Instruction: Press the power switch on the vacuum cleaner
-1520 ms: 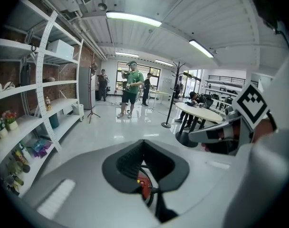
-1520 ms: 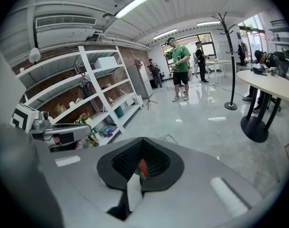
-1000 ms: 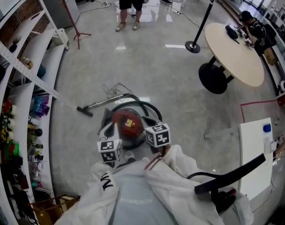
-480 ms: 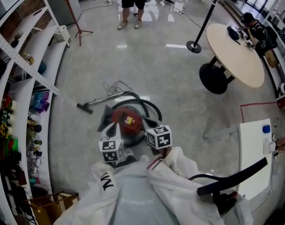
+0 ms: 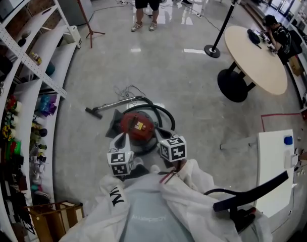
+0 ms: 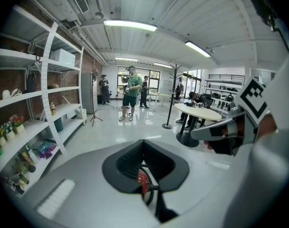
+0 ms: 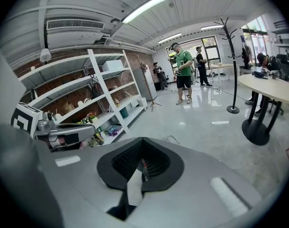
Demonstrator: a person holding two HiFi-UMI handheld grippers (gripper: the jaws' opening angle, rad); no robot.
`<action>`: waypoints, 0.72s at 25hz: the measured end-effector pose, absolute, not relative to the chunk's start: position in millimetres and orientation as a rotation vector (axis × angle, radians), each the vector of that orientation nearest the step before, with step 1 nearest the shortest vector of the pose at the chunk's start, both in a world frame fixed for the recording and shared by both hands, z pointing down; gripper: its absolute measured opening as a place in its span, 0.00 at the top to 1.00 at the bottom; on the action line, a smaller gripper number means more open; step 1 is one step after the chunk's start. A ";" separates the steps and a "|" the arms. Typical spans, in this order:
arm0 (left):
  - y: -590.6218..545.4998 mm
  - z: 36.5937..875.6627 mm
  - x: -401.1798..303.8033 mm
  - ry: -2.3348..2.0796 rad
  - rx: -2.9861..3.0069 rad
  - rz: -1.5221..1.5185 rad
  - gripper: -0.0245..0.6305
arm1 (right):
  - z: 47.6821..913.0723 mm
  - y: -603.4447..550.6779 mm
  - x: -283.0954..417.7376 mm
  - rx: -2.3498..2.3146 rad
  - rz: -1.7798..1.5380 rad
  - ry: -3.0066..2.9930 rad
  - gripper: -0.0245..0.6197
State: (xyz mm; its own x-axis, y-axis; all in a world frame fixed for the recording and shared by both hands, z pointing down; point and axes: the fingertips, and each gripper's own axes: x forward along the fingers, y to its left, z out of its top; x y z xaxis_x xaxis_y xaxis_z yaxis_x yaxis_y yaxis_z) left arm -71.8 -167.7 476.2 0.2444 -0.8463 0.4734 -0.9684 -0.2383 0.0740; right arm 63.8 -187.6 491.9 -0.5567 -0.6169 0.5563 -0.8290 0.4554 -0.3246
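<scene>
Just ahead of left tool (image 5: 121,141) and right tool (image 5: 162,133), both seemingly closed, empty: red vacuum cleaner (image 5: 138,126).

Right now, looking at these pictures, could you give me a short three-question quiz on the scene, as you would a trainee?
1. True or false: the red vacuum cleaner stands on the round table.
2. The left gripper and the right gripper each hold: A) the hose, B) a cloth, C) nothing.
3. Fill in: the shelves stand on the person's ____ side.

Key: 1 false, it stands on the floor. 2 C, both have their jaws together and empty. 3 left.
</scene>
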 end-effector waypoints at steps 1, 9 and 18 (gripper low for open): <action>-162.4 476.7 -69.7 -1.670 2.169 0.484 0.96 | 493.5 -183.3 63.9 1.215 0.821 -2.352 0.96; -142.0 475.6 -70.2 -1.693 2.176 0.492 0.96 | 494.6 -167.4 60.4 1.188 0.803 -2.375 0.96; -128.4 460.6 -95.7 -1.700 2.209 0.451 0.96 | 483.8 -154.3 33.6 1.206 0.774 -2.392 0.96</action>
State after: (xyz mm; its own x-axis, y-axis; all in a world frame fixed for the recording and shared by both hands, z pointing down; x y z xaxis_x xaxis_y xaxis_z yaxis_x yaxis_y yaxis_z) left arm -95.7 -128.4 460.6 0.2434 -0.8685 0.4318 -0.9684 -0.2429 0.0572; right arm 33.6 -154.3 483.8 -0.5754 -0.6232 0.5296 -0.8154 0.4879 -0.3117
